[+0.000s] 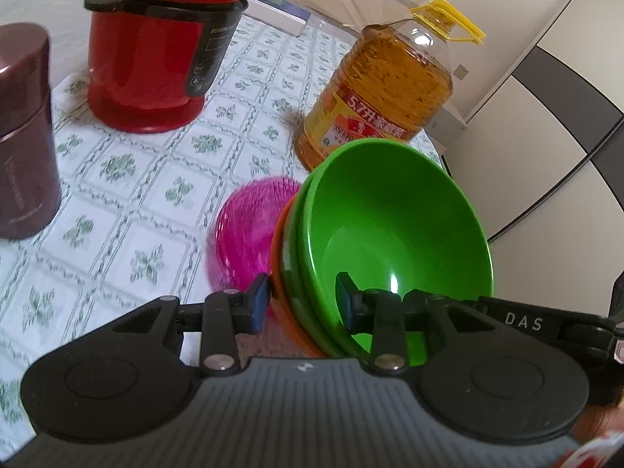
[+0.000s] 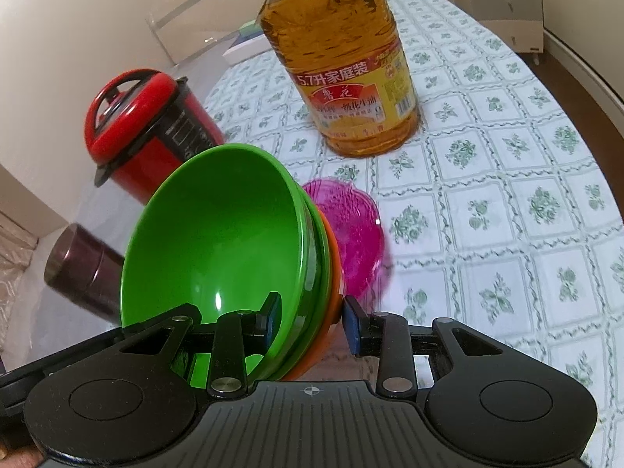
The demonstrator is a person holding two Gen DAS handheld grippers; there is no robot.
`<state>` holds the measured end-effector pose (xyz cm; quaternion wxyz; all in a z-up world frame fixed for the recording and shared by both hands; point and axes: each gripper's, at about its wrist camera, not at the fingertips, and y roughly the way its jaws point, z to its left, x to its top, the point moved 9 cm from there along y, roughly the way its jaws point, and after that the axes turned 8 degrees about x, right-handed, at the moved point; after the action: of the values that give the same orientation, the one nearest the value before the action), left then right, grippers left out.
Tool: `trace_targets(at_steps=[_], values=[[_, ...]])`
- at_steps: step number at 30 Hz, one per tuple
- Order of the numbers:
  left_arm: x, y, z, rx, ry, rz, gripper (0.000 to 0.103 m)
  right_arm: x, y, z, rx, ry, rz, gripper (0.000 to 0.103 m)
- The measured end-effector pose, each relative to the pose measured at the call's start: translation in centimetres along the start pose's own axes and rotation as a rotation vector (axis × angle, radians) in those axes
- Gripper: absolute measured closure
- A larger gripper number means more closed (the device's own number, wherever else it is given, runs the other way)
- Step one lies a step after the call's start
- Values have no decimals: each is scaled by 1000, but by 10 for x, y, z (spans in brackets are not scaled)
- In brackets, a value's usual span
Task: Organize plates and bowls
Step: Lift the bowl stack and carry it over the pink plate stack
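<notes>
Green/orange bowl stack [image 1: 390,234] clamped by both grippers' jaws, part-open.

bowls [image 1: 390,214] nested, oil bottle [image 1: 374,89] behind

Pink plate [image 1: 249,230] motion-blurred, half hidden behind the stacked bowls [image 1: 390,234], maroon canister [image 1: 23,132] cropped left.
</notes>
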<state>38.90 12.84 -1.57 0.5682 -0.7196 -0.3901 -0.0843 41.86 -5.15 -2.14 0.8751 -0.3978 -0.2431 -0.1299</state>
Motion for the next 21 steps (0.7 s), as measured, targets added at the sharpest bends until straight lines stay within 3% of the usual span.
trace_targets(at_steps=[10, 21], values=[[31, 42, 3, 27, 8, 13, 70, 38, 40, -12, 15, 27, 16, 69], [29, 84, 12, 48, 5, 48, 70, 45, 82, -32, 7, 46, 46, 69]])
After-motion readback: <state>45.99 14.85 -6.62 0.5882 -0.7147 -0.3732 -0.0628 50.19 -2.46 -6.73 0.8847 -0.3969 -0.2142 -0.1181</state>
